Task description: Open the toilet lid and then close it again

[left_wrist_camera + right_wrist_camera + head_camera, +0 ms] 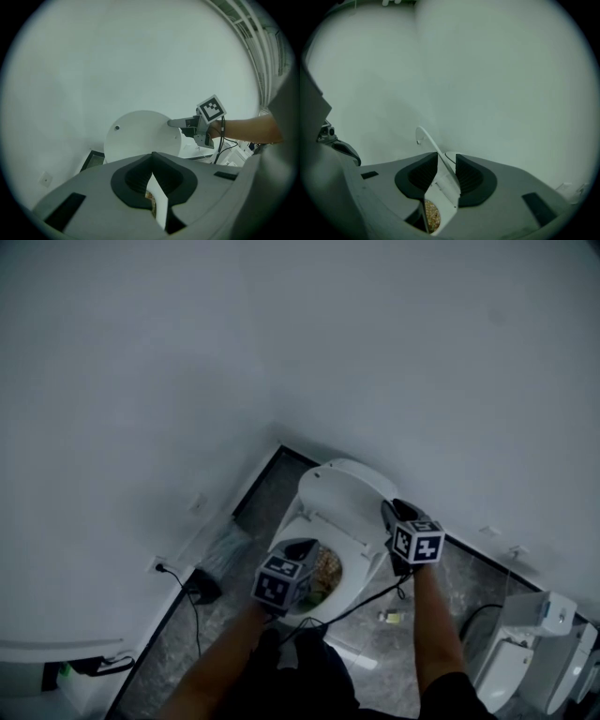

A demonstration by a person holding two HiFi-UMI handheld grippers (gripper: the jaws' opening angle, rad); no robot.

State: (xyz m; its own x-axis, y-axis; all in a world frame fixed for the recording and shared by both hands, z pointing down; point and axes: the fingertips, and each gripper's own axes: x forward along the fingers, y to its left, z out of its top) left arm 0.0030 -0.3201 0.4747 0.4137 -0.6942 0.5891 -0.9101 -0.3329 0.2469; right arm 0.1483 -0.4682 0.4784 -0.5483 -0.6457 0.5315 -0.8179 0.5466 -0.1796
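The white toilet lid [339, 491] stands raised, leaning back toward the wall. My right gripper [387, 515] is at its right rim. In the right gripper view the lid's edge [423, 138] runs up from between the pads, and my right gripper [447, 158] is shut on it. In the left gripper view one right fingertip [174, 123] lies on the round lid [140, 136]. My left gripper [301, 551] hovers over the seat's [364, 570] front left, with its tips meeting [152, 153] and nothing held. Brownish matter [326, 568] lies in the bowl.
A white wall rises close behind the toilet. More white fixtures [525, 652] stand at the lower right. A black plug and cable [199, 587] lie by the left wall. A small item [390, 617] rests on the speckled floor [450, 568].
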